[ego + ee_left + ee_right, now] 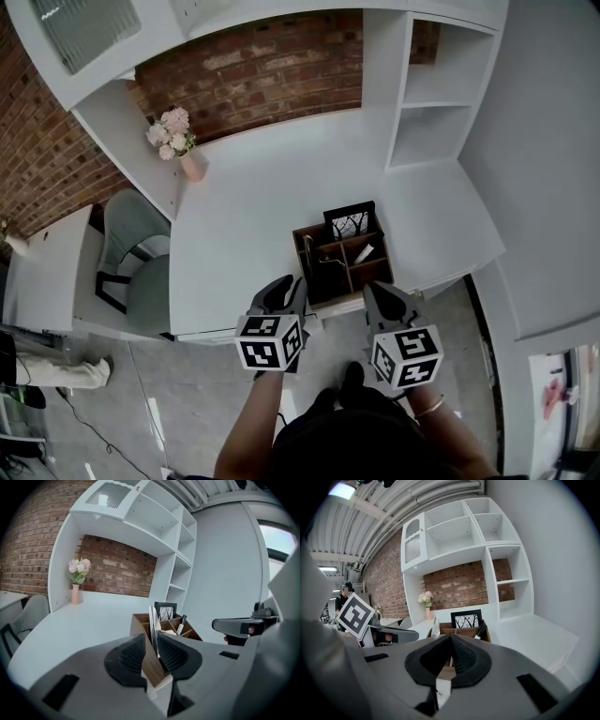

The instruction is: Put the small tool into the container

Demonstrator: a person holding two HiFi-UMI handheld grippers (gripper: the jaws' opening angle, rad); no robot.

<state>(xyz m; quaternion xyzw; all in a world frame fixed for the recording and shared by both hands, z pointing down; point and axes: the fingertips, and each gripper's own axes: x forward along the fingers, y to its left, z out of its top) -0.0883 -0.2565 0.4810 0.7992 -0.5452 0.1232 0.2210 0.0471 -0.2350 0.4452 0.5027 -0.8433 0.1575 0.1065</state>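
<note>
L gripper (151, 638) fingers slightly apart by container (138, 622) corner, small tool (153, 619) upright inside; R gripper (450, 638) fingers together.

Right gripper (451, 638): jaws closed tip to tip at frame centre, nothing between them. Just beyond the tips, a wooden container (461, 631) stands on the white surface (534, 639). Slim metal tool (435, 626) stands upright at its 9 o'clock end. Black-capped pen (482, 630) leans at its 3 o'clock end. Framed tree picture (466, 619) at its far side. Left gripper (401, 634) at 9 o'clock, marker cube (355, 613) tilted. Flower vase (425, 603) at 11 o'clock, before the brick wall (459, 585).
</note>
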